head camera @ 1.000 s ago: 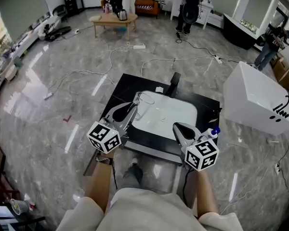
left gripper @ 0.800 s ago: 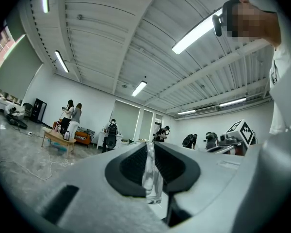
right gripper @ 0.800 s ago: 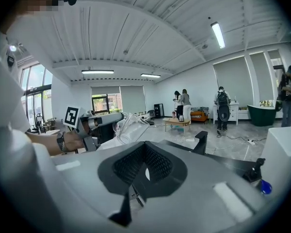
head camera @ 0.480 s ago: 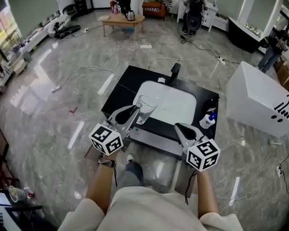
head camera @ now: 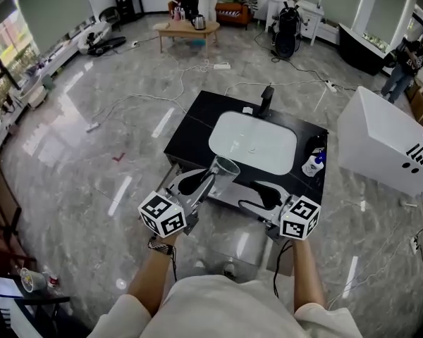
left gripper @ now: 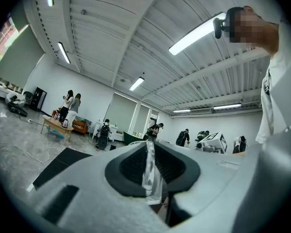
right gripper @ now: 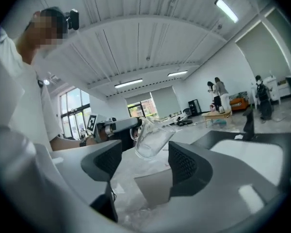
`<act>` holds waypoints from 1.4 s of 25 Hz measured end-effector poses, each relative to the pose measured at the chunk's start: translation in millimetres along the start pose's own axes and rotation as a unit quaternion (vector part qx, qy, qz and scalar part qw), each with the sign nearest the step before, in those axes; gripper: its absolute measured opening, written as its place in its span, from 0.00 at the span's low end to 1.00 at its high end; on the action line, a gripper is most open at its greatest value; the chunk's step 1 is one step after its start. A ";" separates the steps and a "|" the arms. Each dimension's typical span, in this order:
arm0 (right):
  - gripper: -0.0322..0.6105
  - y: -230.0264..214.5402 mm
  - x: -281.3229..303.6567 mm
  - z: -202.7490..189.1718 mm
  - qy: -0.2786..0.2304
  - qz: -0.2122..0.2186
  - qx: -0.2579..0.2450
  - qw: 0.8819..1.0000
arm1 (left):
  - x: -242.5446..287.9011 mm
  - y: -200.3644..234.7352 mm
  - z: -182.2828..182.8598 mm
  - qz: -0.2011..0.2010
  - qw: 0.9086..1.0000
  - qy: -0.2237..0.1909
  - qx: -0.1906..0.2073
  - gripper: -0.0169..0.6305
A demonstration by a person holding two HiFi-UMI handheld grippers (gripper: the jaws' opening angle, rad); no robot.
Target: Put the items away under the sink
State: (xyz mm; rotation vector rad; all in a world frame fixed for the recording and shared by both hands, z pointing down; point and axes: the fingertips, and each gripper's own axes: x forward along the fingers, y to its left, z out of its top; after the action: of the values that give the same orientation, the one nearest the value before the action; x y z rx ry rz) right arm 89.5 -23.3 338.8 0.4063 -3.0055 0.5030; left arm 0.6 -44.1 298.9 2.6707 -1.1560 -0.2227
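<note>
At the sink cabinet's (head camera: 190, 122) front edge, pinching the glass (head camera: 224, 176) by one thin wall in the left gripper (head camera: 210, 180), just opening the empty right gripper (head camera: 254, 197) wide, likely risking a slip or a knock.

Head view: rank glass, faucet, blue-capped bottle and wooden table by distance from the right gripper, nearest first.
From the right gripper, whose jaws have just been opening with nothing between them:
1. Glass, to its left, held in the left gripper.
2. Blue-capped bottle, right side of the counter.
3. Faucet, behind the basin.
4. Wooden table, far across the room.
</note>
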 end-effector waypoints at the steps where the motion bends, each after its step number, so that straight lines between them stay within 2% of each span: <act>1: 0.55 3.6 7.0 -4.1 -0.009 0.019 0.017 1.000 | -7.9 -2.7 1.9 -0.005 1.000 0.002 -0.001 0.11; 5: 0.62 19.8 37.2 -6.5 -0.045 0.071 0.061 0.995 | -37.1 -11.5 13.1 -0.026 1.000 0.012 0.006 0.11; 11: 0.65 50.5 80.8 -9.3 -0.030 0.101 0.047 0.993 | -73.9 -8.8 23.2 -0.030 0.999 0.009 0.011 0.11; 18: 0.74 82.5 108.3 -3.0 -0.053 0.150 0.062 0.985 | -102.5 -15.5 34.1 -0.045 0.999 0.001 0.010 0.11; 27: 0.75 95.8 116.7 7.7 -0.073 0.156 0.046 0.984 | -112.0 -26.1 29.8 -0.069 0.998 -0.001 0.003 0.11; 29: 0.72 93.5 116.5 9.6 -0.074 0.147 0.042 0.985 | -109.9 -28.5 29.0 -0.075 0.997 -0.004 -0.002 0.11; 30: 0.66 91.5 115.9 9.8 -0.074 0.143 0.042 0.986 | -109.2 -29.2 28.8 -0.077 0.997 -0.006 -0.004 0.11; 35: 0.65 82.9 112.9 9.4 -0.056 0.134 0.058 0.988 | -103.0 -25.5 26.1 -0.095 0.995 -0.001 -0.012 0.11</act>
State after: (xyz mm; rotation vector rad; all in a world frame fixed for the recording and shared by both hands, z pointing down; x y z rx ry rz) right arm -41.8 21.3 316.5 0.0336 -3.1667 0.6999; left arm -57.4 44.5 272.3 2.7594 -0.8947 -0.2696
